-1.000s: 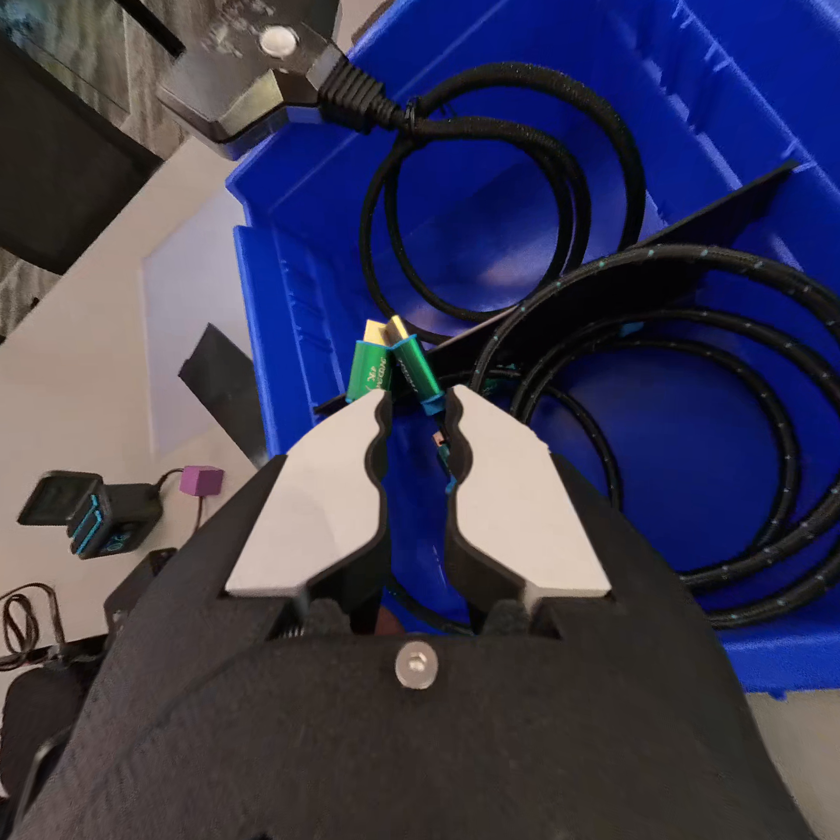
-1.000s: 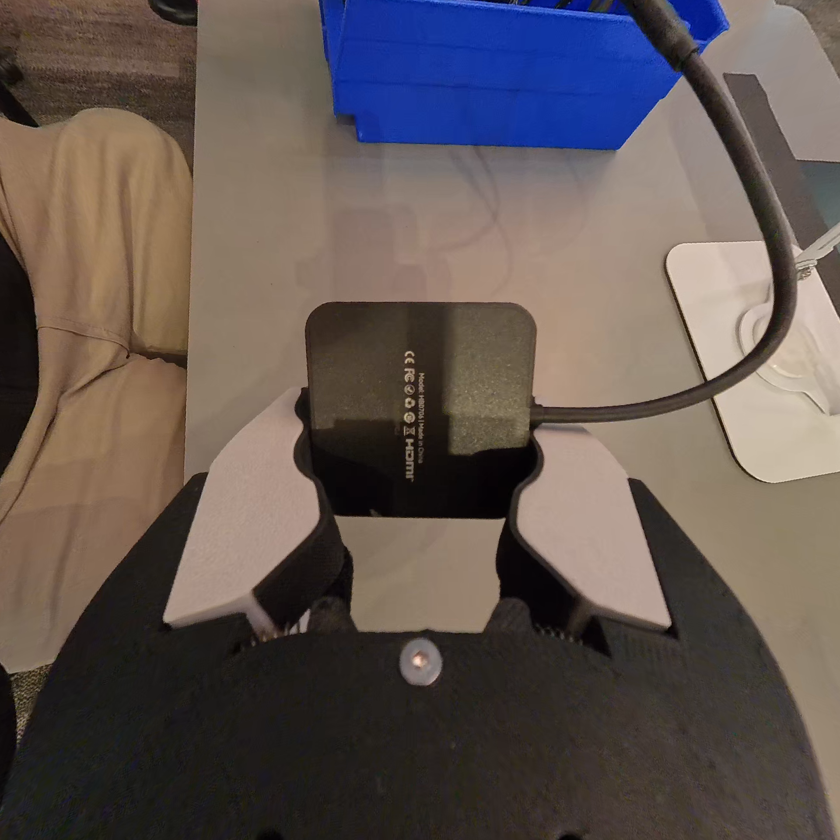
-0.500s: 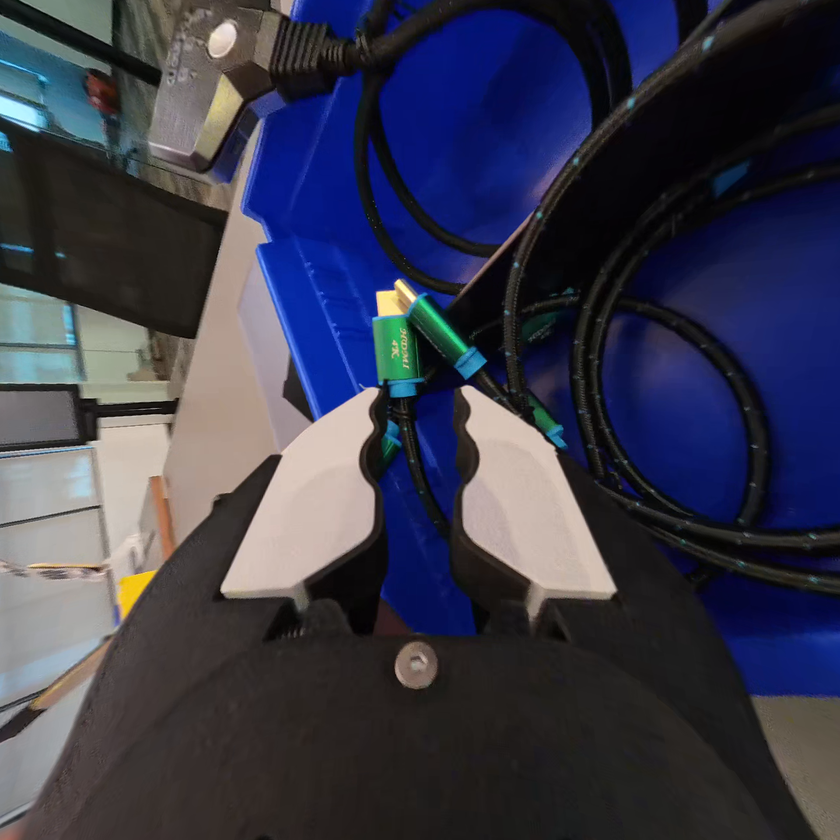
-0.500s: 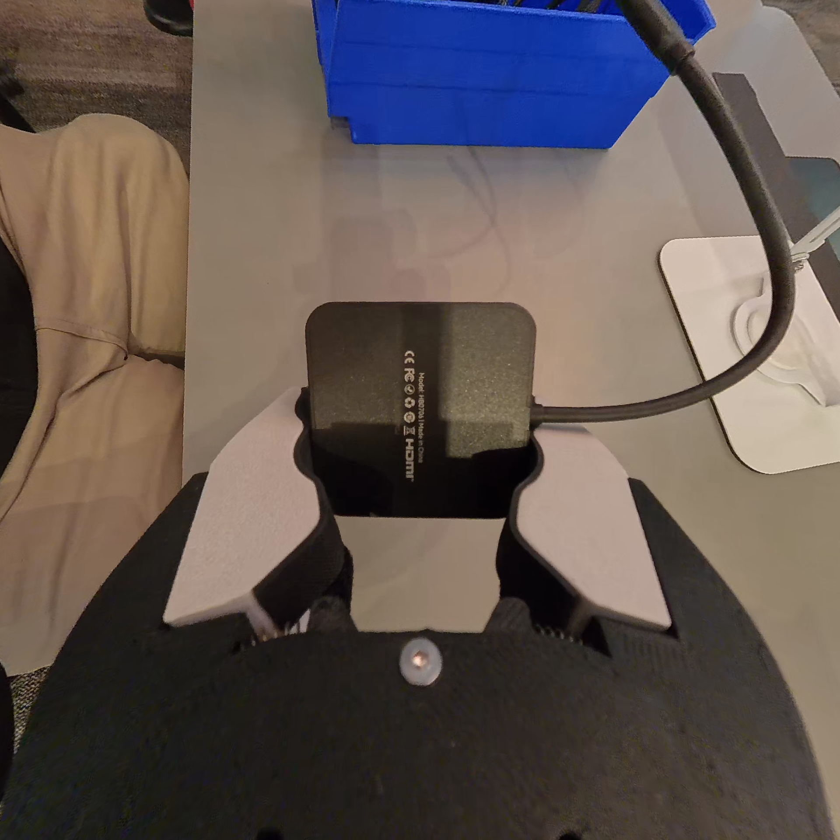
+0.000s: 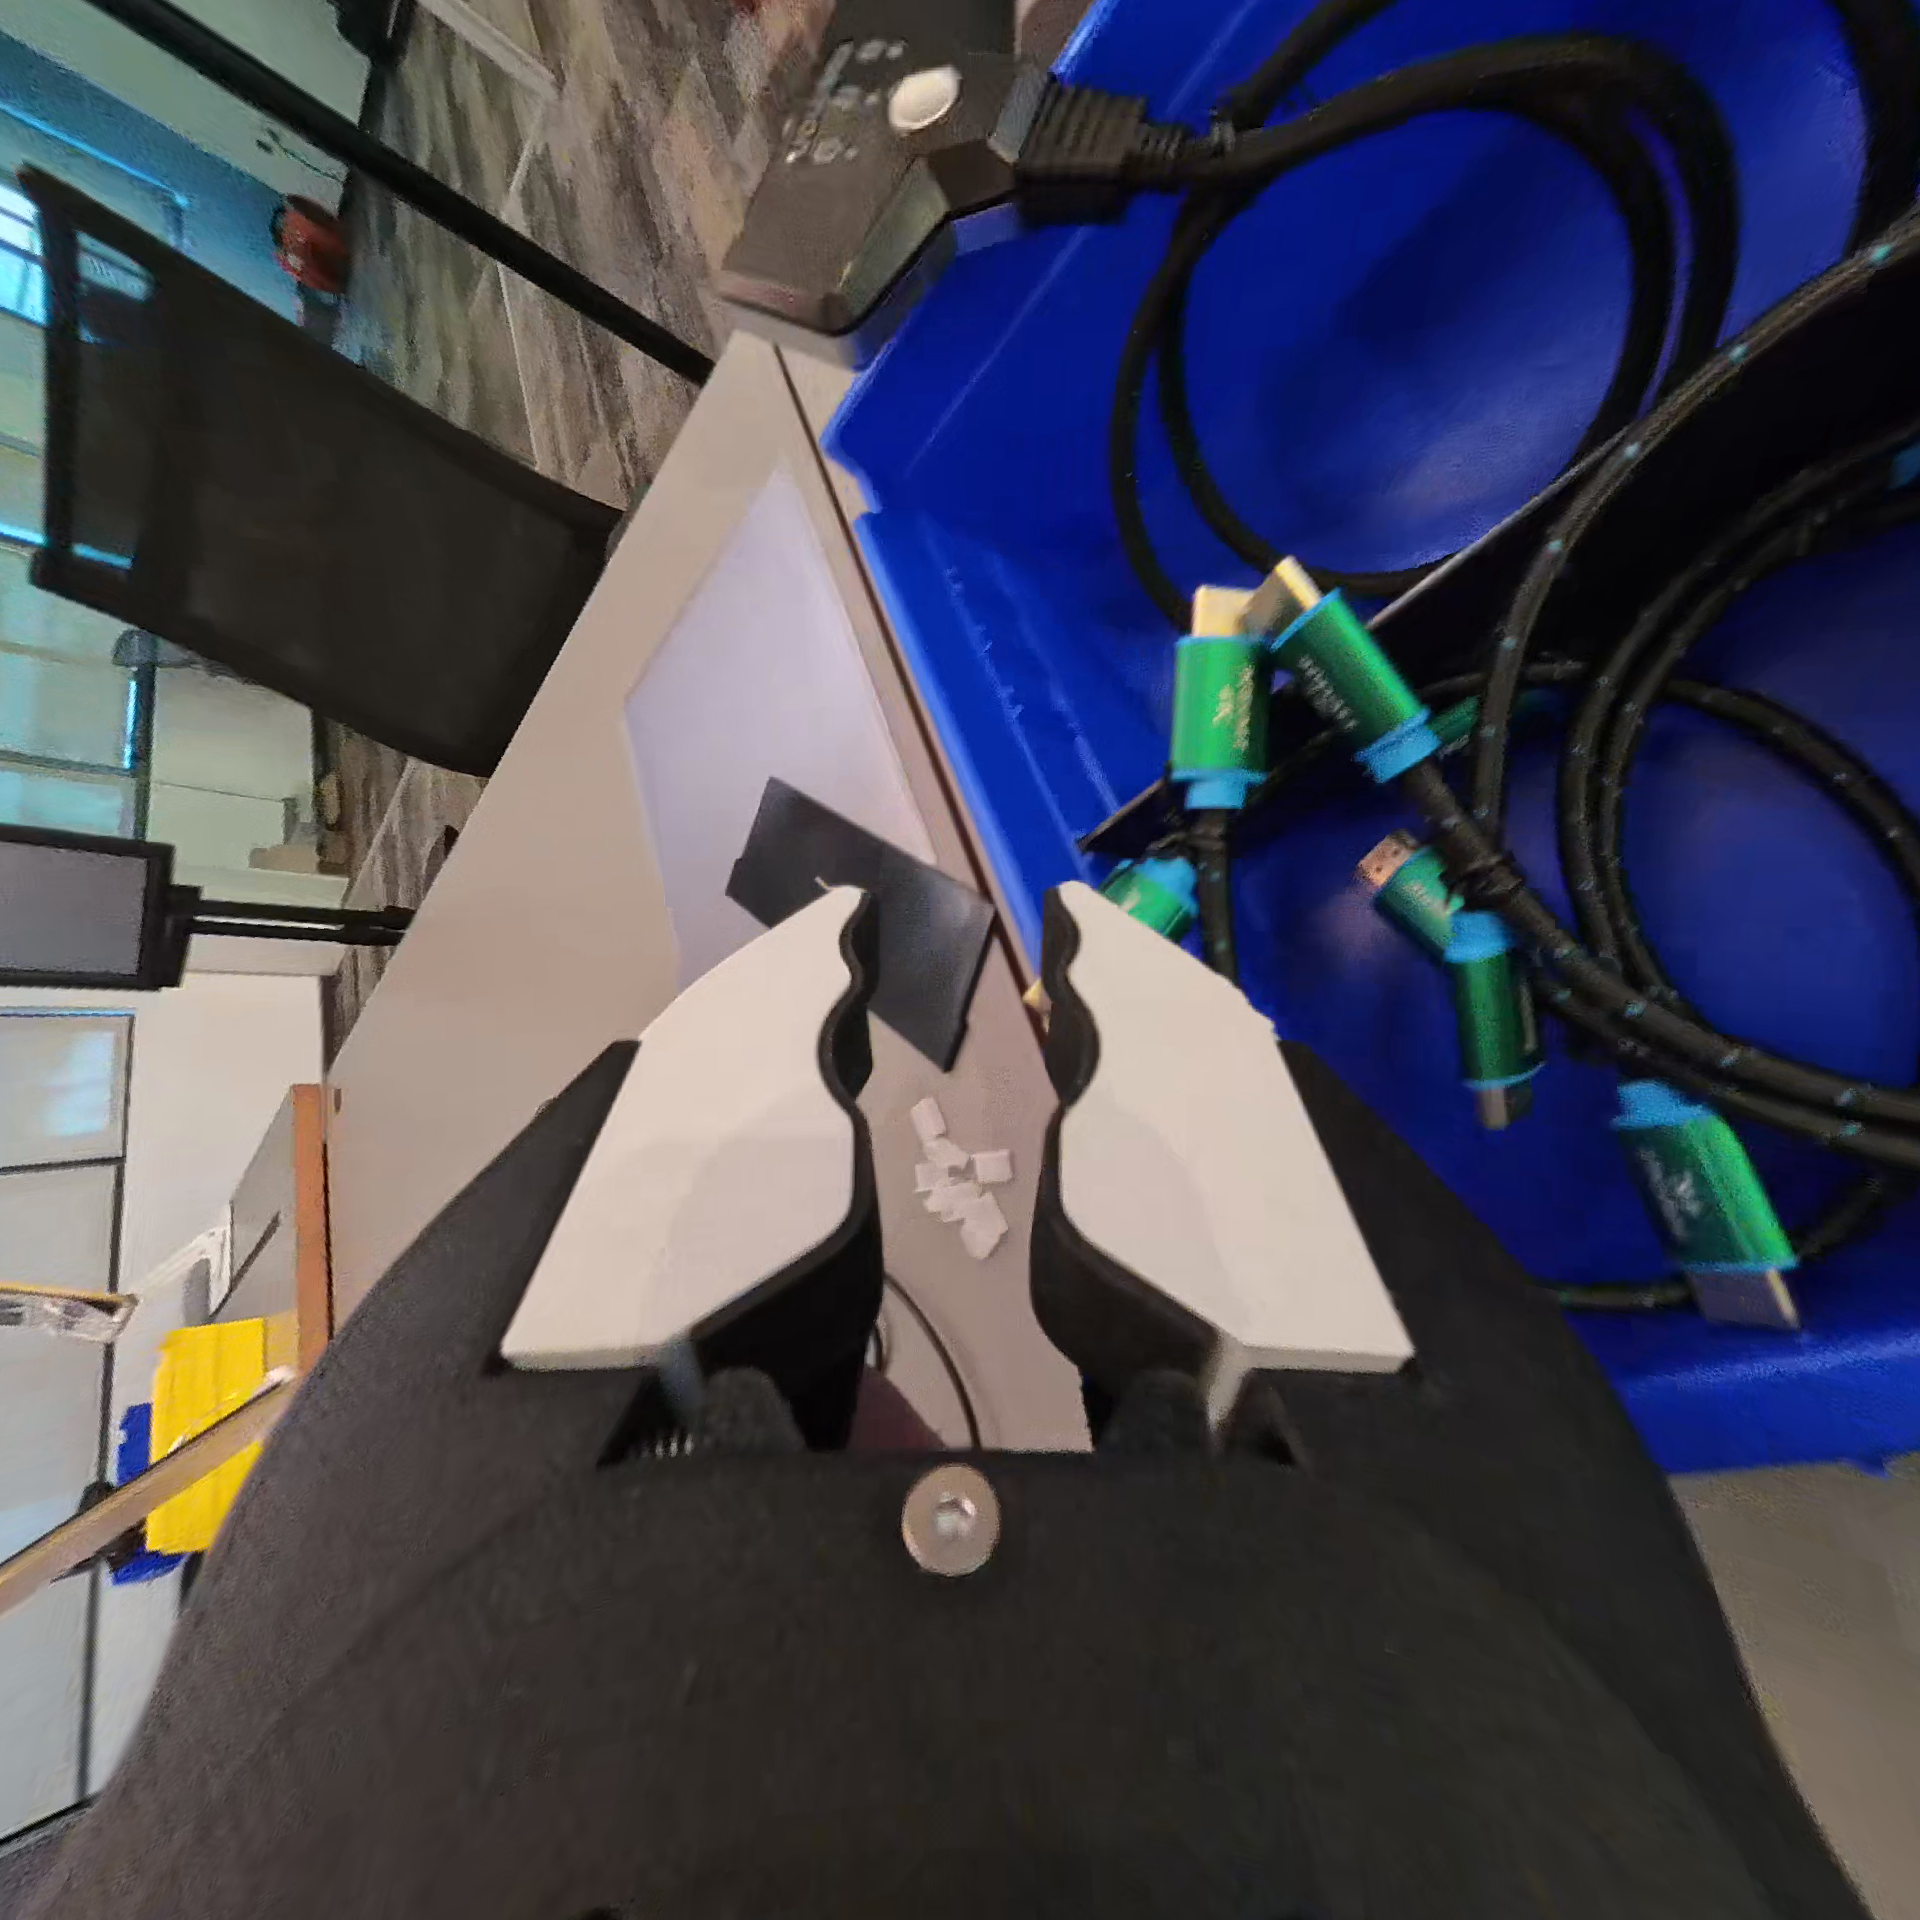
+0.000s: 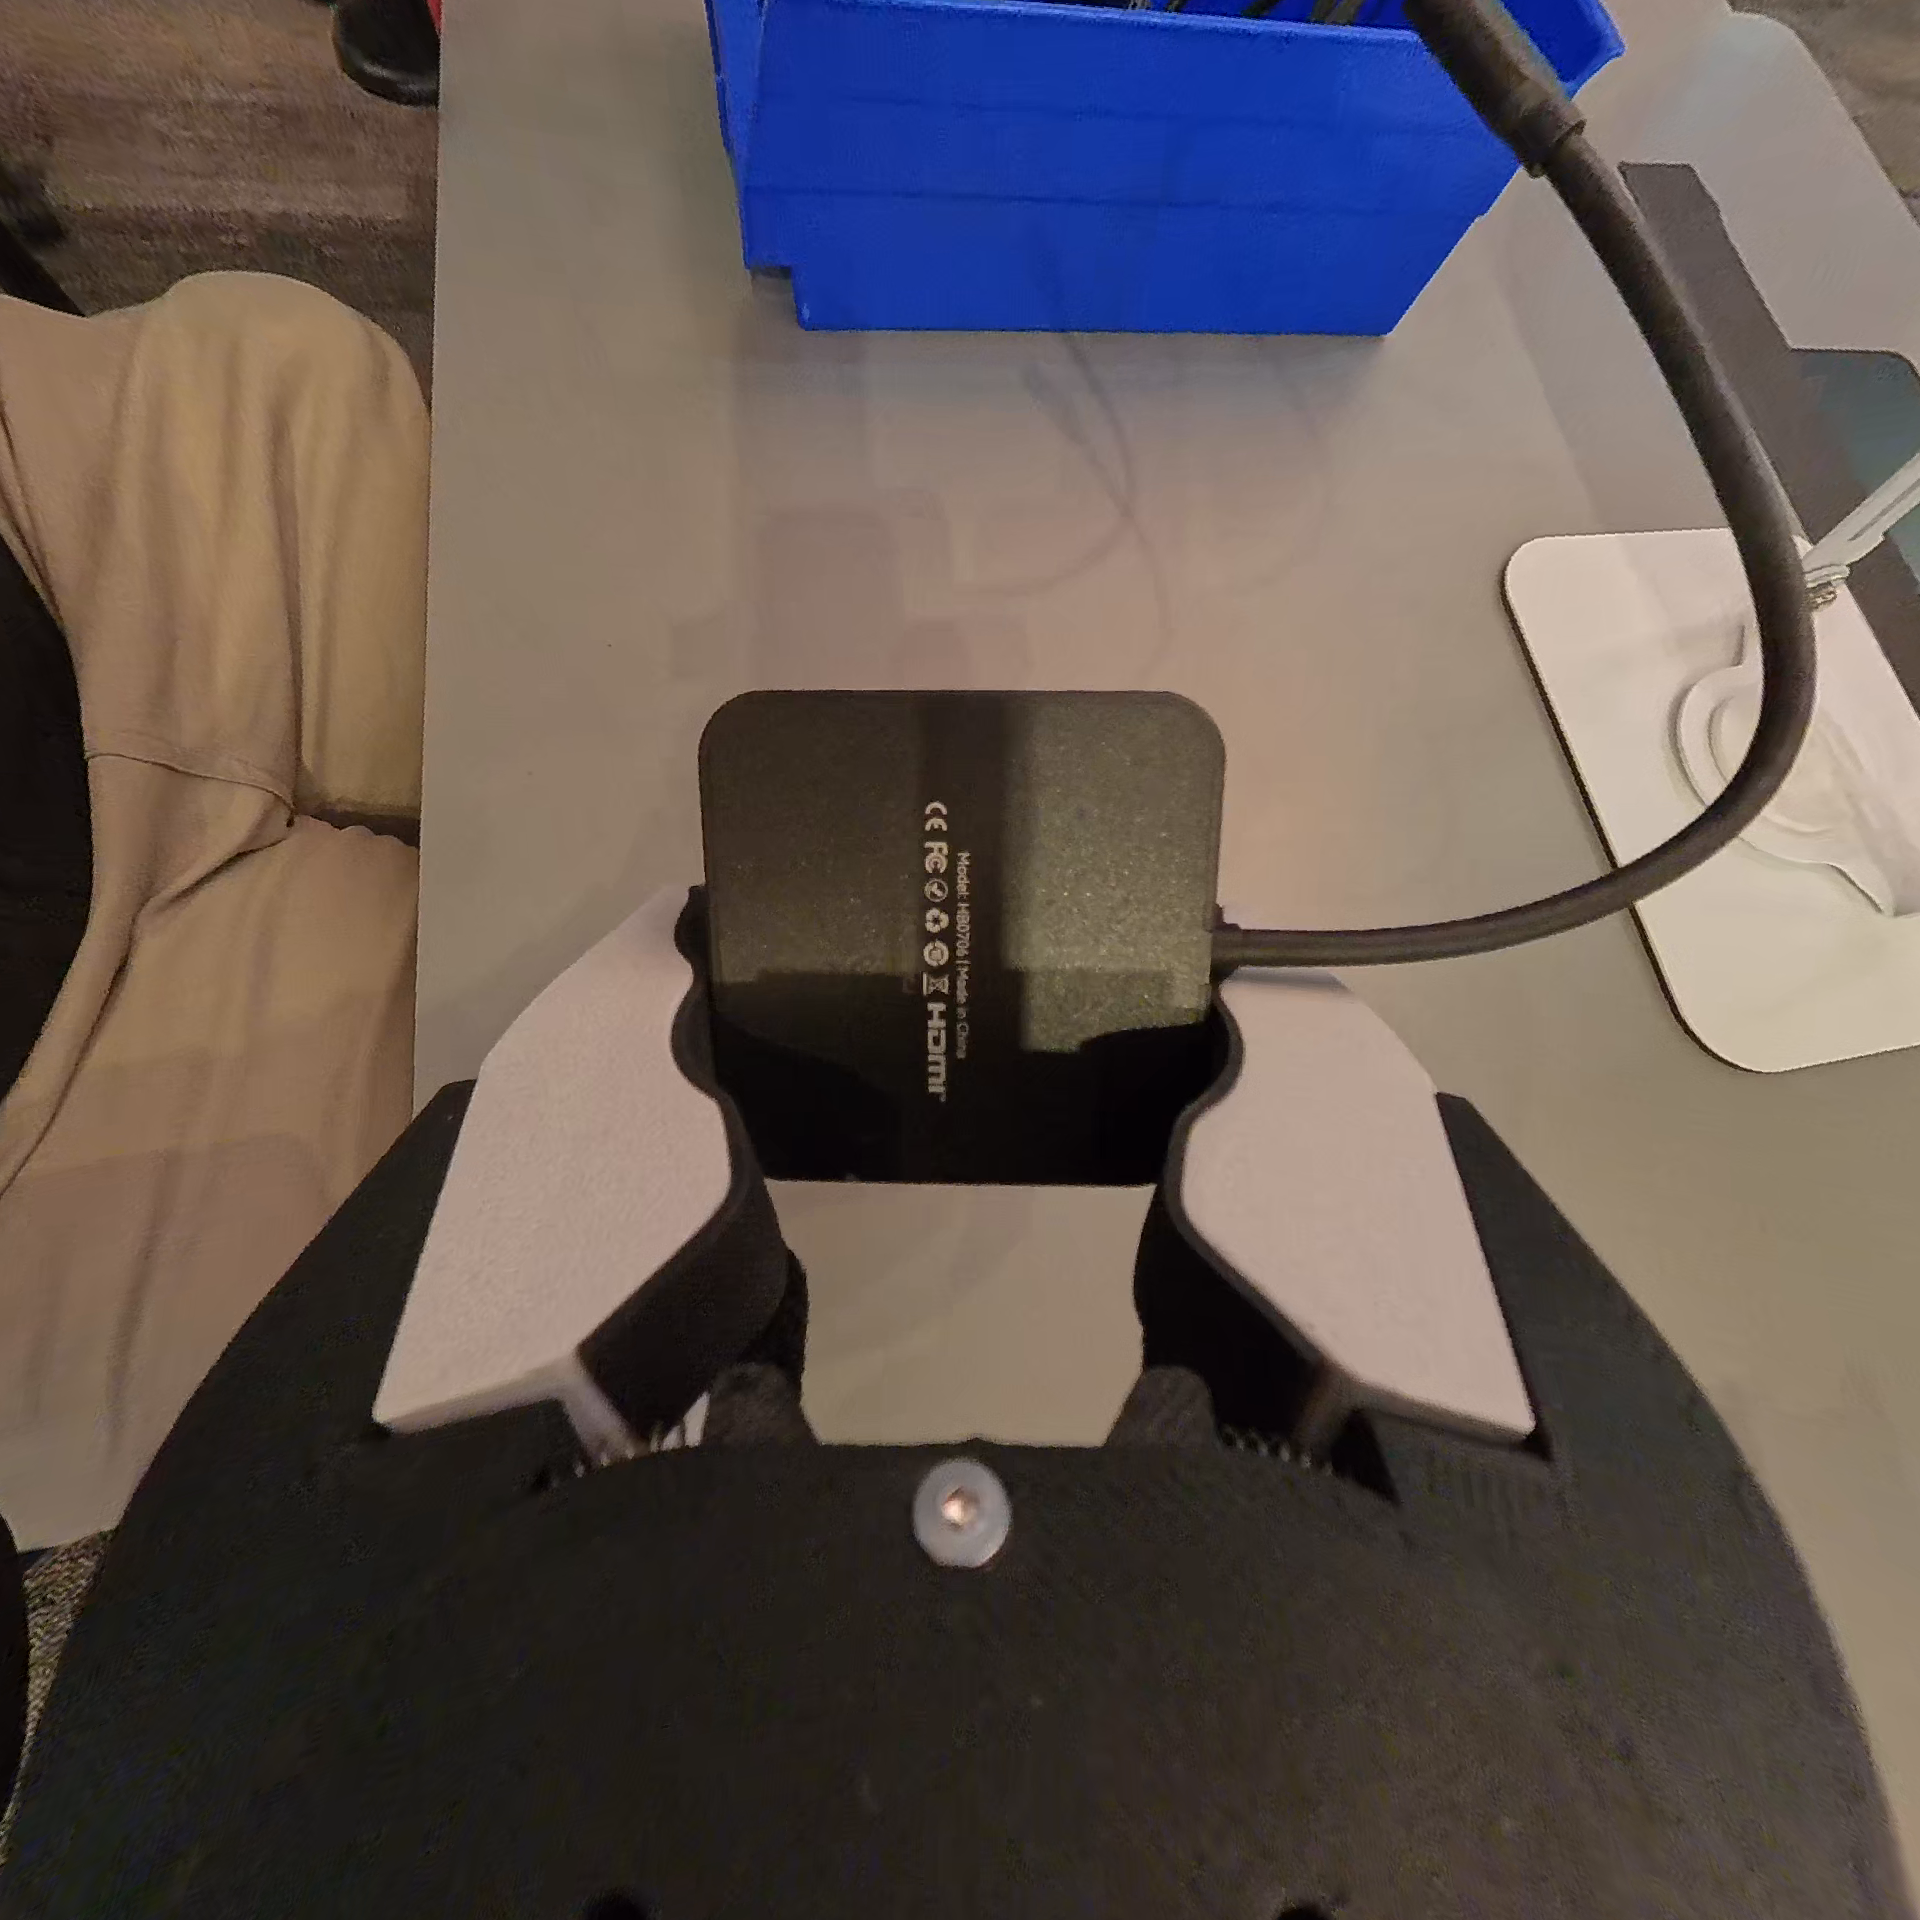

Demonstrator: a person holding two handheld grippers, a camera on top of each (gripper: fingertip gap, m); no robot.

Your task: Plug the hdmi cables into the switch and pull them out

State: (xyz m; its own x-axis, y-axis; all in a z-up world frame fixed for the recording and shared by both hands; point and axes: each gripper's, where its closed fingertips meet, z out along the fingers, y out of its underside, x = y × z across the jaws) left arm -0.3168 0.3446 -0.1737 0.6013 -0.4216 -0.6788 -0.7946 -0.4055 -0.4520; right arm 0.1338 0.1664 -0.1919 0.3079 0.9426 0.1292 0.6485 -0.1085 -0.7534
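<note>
The right tongs (image 6: 956,997) hold the black switch (image 6: 961,862) by its two side edges, flat above the grey desk (image 6: 582,623), with the printed underside of the switch facing the camera. A thick black lead (image 6: 1704,790) leaves the switch on its right side, arcs up and runs over the rim of the blue bin (image 6: 1101,177), which stands on the desk beyond the switch. A white flat base (image 6: 1621,831) lies on the desk to the right of the switch, partly under the lead. Beige cloth (image 6: 197,727) hangs off the desk edge to the left of the switch.

The left tongs (image 5: 954,966) stand narrowly apart with nothing between the fingers, hovering over the desk (image 5: 582,790) just outside the left wall of the blue bin (image 5: 997,582). Inside the bin lie coils of black braided hdmi cables (image 5: 1704,1049) with green metal plugs; two green plugs (image 5: 1221,717) rest side by side against the bin's left wall, close beyond the tips of the left tongs, and further plugs (image 5: 1704,1205) lie to their right. A black connector block (image 5: 873,177) sits on the far rim of the bin. Small white paper scraps (image 5: 956,1184) and a strip of black tape (image 5: 862,925) lie on the desk between the left fingers, beside the bin
</note>
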